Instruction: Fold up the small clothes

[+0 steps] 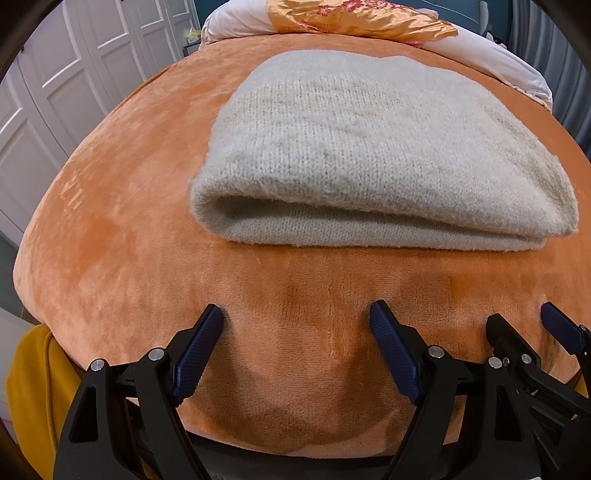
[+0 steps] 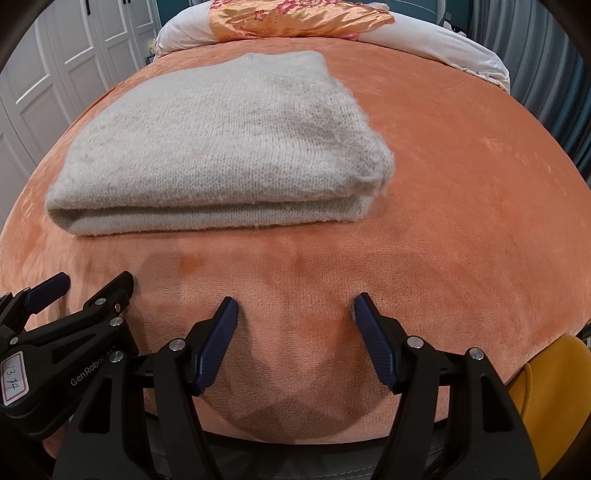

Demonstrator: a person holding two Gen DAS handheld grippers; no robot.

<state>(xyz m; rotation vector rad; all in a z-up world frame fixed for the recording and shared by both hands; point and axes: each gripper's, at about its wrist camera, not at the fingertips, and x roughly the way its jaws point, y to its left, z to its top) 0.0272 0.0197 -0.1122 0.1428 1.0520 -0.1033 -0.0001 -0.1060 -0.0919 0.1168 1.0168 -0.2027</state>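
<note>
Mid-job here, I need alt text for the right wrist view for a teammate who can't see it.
A cream knit garment lies folded on an orange plush blanket, ahead and left of the open, empty right gripper. The left gripper, also open, shows at the left edge. A white pillow with an orange floral cloth lies beyond.

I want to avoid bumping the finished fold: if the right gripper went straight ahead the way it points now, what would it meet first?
Probably the near edge of the folded cream sweater. The right gripper, open and empty, has only bare orange blanket before that edge, though it points near the sweater's right end, so depth makes this uncertain.
</note>
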